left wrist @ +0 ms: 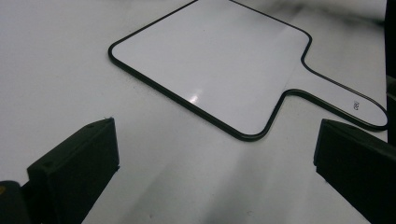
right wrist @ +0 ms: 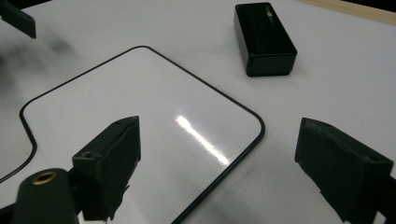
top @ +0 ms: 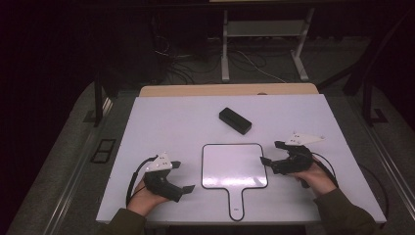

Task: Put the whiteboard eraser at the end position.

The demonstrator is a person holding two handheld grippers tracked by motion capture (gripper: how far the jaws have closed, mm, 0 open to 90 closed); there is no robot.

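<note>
Held low over the white table (top: pixel 156 110) at the near left: the left gripper (top: pixel 182 176), in a hand, jaws spread wide with nothing between them, pointed toward the middle. Seen past those jaws in the left gripper view, just bare tabletop, then the paddle-shaped whiteboard (left wrist: pixel 219 60) lying flat a little beyond, handle off to the right.

Lay in the centre of the table, near the front edge: that same whiteboard (top: pixel 234 166), white face up, thin black border, short handle pointing back toward the person.

Sat farther back and slightly right of centre, well apart from the board: a small black eraser block (top: pixel 235 120), set at an angle.

Hovered at the right, just beside the board's right edge: the right gripper (top: pixel 270 152), jaws parted and clamped on nothing. Showed in the right gripper view with one jaw over the board's (right wrist: pixel 140 121) corner and the other over bare table, the eraser block (right wrist: pixel 264 38) beyond.
</note>
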